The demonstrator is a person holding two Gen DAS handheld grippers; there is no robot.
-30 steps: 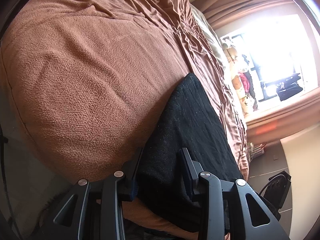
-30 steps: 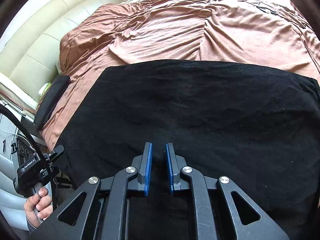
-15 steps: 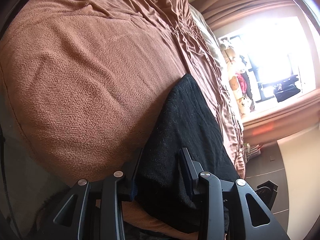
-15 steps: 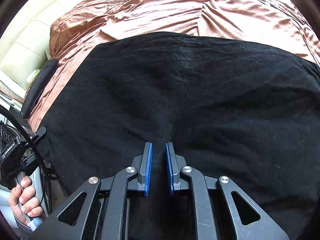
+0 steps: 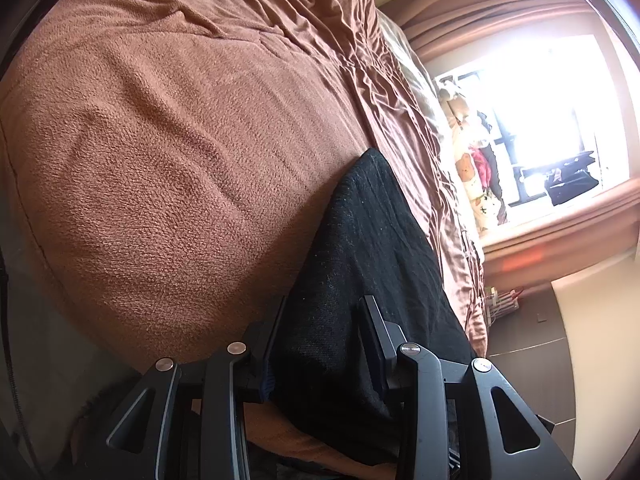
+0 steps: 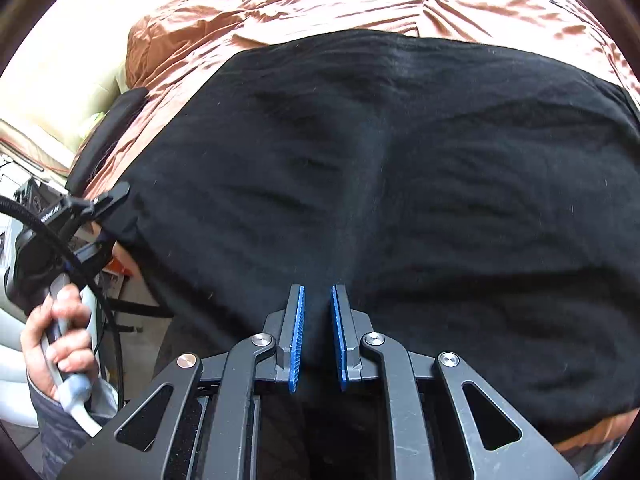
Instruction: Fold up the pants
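The black pants point(image 6: 400, 168) lie spread wide on a brown bedspread point(image 6: 360, 4). My right gripper point(image 6: 318, 300) is shut on the near edge of the pants, and the cloth bunches between its blue pads point(image 6: 298, 332). My left gripper point(image 5: 322, 312) holds a thick fold of the pants point(image 5: 360, 264) between its fingers at the bed's edge. In the right wrist view the left gripper point(image 6: 108, 208) grips the pants' left corner, with the person's hand point(image 6: 56, 336) on its handle.
A brown fleece blanket point(image 5: 160, 160) covers the bed on the left. A bright window point(image 5: 540, 112) with clothes beside it is at the far right. The dark floor point(image 5: 540, 380) lies below it. A cream headboard point(image 6: 60, 72) and a dark object point(image 6: 104, 136) sit left of the bed.
The right gripper has moved forward over the pants, so the black cloth fills more of its view. The left gripper with its corner has come closer in. The left wrist view barely changes.
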